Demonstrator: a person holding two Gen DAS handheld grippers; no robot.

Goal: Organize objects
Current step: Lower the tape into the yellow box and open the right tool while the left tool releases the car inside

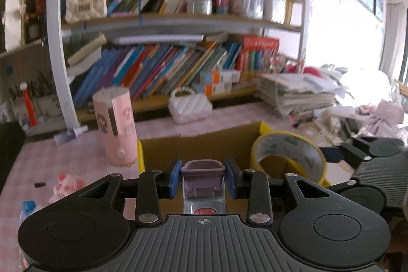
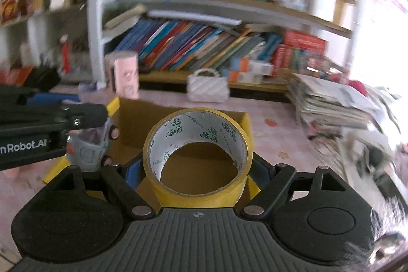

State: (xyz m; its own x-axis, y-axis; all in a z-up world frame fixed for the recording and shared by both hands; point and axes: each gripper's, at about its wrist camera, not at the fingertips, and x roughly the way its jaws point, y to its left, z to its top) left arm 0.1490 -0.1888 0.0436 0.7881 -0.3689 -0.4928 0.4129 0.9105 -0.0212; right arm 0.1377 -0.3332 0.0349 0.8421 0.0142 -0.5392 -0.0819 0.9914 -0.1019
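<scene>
My left gripper [image 1: 203, 180] is shut on a small purple-and-grey toy car [image 1: 203, 189] and holds it over the near side of an open cardboard box [image 1: 204, 144]. My right gripper [image 2: 197, 168] is shut on a roll of yellow tape [image 2: 197, 157], held upright over the same box [image 2: 178, 116]. The tape also shows in the left wrist view [image 1: 288, 157], to the right of the car. The left gripper shows in the right wrist view [image 2: 51, 124], at the left, with the car [image 2: 86, 149] under it.
A pink cylinder container [image 1: 116, 126] stands left of the box. A white quilted purse [image 1: 190, 106] sits behind it, before a bookshelf [image 1: 165, 68]. A stack of papers [image 1: 295, 96] lies at the right. Small pink bits [image 1: 67, 185] lie on the checked tablecloth.
</scene>
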